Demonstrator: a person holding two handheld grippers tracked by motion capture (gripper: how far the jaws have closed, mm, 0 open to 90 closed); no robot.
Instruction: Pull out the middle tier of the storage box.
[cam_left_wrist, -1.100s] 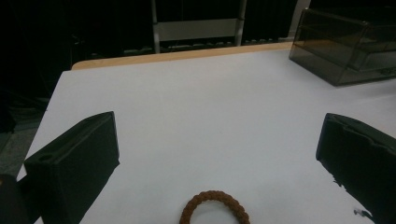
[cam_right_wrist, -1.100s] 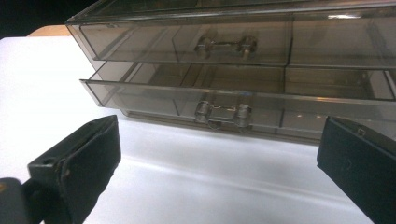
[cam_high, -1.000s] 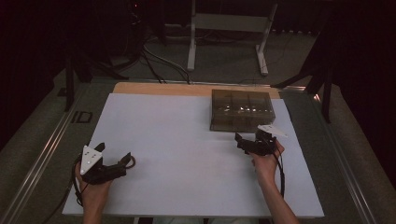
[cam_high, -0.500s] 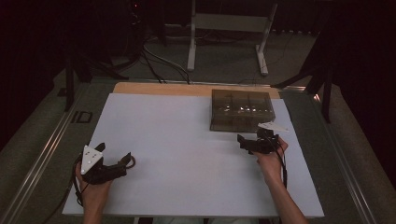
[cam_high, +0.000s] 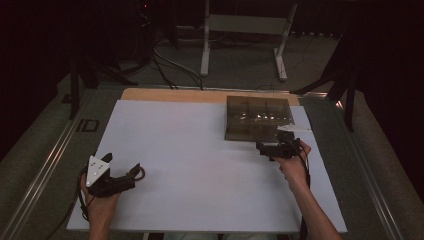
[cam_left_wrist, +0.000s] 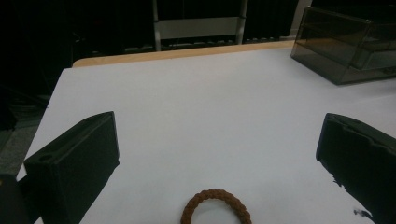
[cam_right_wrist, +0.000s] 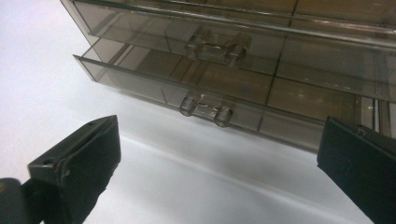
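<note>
A brown braided ring (cam_left_wrist: 215, 207) lies on the white table top (cam_high: 190, 150), between the wide-apart jaws of my left gripper (cam_left_wrist: 219, 154). In the high view that gripper (cam_high: 131, 175) rests at the front left, open, with the ring (cam_high: 139, 173) at its tips. A smoky clear drawer box (cam_high: 257, 117) stands at the back right. My right gripper (cam_high: 264, 147) is just in front of it, open and holding nothing. In the right gripper view (cam_right_wrist: 219, 163) the lower drawer (cam_right_wrist: 140, 81) sticks out a little, and its handle (cam_right_wrist: 205, 109) is straight ahead of the jaws.
The upper drawer handle (cam_right_wrist: 215, 46) sits above the lower one. A wooden strip (cam_high: 170, 95) runs along the table's far edge. Metal rails (cam_high: 45, 165) flank the table, and a stand (cam_high: 245, 25) and cables (cam_high: 170, 60) lie on the floor behind it.
The right hand and its gripper have drifted slightly right and toward the drawer box. The left gripper and the ring have not moved.
</note>
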